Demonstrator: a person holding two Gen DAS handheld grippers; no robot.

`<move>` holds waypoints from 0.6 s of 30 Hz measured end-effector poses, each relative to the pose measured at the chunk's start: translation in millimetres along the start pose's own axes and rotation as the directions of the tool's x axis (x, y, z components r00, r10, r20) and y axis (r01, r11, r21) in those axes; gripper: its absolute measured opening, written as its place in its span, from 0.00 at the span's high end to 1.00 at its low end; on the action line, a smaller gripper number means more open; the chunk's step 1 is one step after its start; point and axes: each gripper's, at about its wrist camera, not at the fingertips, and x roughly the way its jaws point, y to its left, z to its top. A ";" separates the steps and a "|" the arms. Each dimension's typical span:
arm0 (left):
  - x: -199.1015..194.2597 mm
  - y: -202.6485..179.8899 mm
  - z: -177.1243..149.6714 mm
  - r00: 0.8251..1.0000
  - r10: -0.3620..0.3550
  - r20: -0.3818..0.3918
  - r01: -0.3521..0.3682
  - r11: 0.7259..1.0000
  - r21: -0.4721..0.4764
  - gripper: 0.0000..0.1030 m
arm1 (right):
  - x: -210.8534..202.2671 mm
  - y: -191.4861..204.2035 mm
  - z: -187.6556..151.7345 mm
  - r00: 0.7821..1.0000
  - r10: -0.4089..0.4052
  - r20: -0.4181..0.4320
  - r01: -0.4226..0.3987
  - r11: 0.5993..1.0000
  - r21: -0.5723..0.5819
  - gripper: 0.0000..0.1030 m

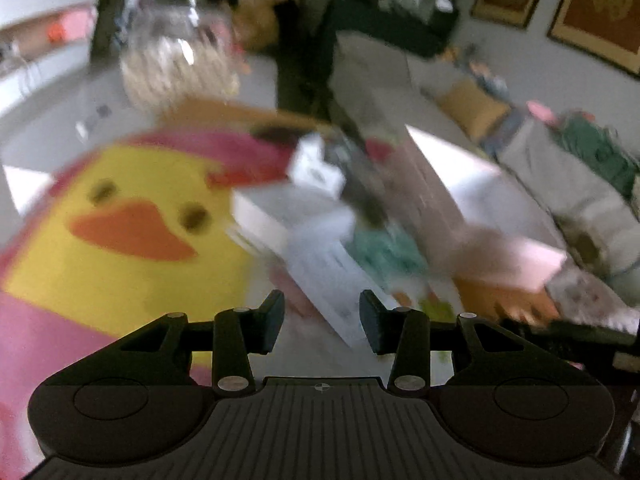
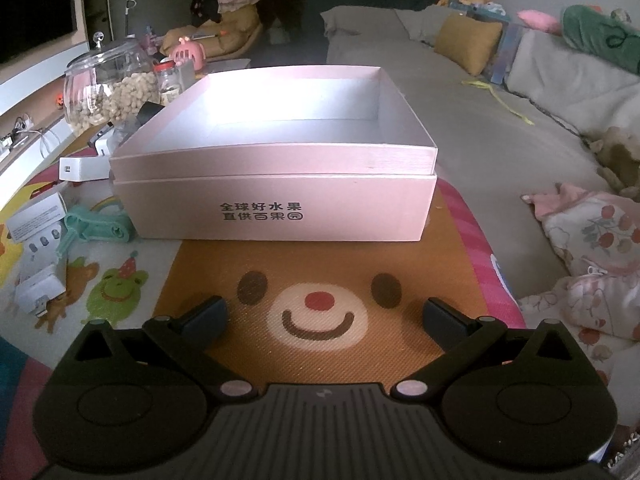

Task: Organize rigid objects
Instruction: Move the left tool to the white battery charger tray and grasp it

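The pink box [image 2: 276, 184] is sitting open-topped on the bear mat [image 2: 320, 344], its printed side facing the right gripper [image 2: 324, 320], and nothing is showing inside it from this angle. To its left, small white boxes [image 2: 38, 216] and a teal clip [image 2: 96, 226] are lying on the frog mat [image 2: 120, 284], with a white adapter [image 2: 40, 290] nearer the camera. Behind them a glass jar [image 2: 110, 88] of pale nuts is standing, and a grey sofa [image 2: 460, 120] is running along the right.

The right gripper is hovering low over the bear's face, fingers [image 2: 204, 318] spread wide and holding nothing.

The left view is blurring heavily. The left gripper [image 1: 322, 320] is pointing toward a white box [image 1: 320, 248] beside a yellow duck print [image 1: 132, 224], fingers [image 1: 274, 320] parted with nothing between them, and the pink box [image 1: 460, 208] is showing to the right.
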 end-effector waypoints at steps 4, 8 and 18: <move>19.5 -14.1 3.0 1.000 0.017 -0.014 -0.017 1.000 -0.002 0.56 | -0.2 0.0 0.1 1.000 -0.002 0.003 0.002 1.000 0.004 0.00; 37.6 -19.4 15.4 0.999 0.051 0.007 -0.051 0.999 0.002 0.55 | -0.8 0.5 0.0 1.000 -0.004 0.004 0.004 1.000 0.006 0.00; 37.1 -29.1 2.5 0.984 0.160 0.076 -0.176 0.925 0.338 0.50 | -1.0 0.5 -0.3 1.000 -0.005 0.006 0.005 1.000 0.009 0.00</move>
